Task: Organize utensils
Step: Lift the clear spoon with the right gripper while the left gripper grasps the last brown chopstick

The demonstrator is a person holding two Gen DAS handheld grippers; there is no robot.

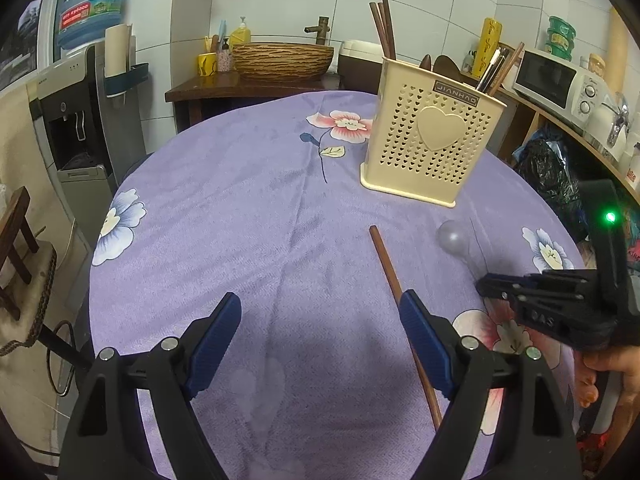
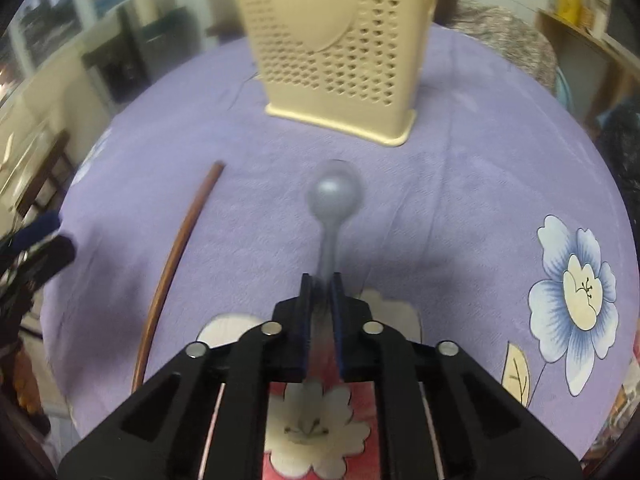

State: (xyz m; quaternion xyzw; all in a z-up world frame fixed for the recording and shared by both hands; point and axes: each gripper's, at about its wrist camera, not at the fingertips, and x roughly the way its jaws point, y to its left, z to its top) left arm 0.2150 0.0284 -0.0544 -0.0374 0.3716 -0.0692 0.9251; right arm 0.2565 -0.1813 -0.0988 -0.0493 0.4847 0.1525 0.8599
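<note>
Right hand-held gripper (image 2: pixel 320 284) clamps a translucent spoon's (image 2: pixel 334 196) handle, likely bound for the cream utensil holder (image 2: pixel 336 56); left hand-held gripper (image 1: pixel 320 320) hangs apart.

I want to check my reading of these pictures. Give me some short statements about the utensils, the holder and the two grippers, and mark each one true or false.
1. The right gripper is shut on the spoon. True.
2. The left gripper holds the chopstick. False: its jaws stand open and the chopstick lies on the cloth, passing under the right-hand finger.
3. The holder is lying on its side. False: it stands upright.
4. The holder already has utensils in it. True.
5. The spoon bowl points toward the holder. True.
</note>
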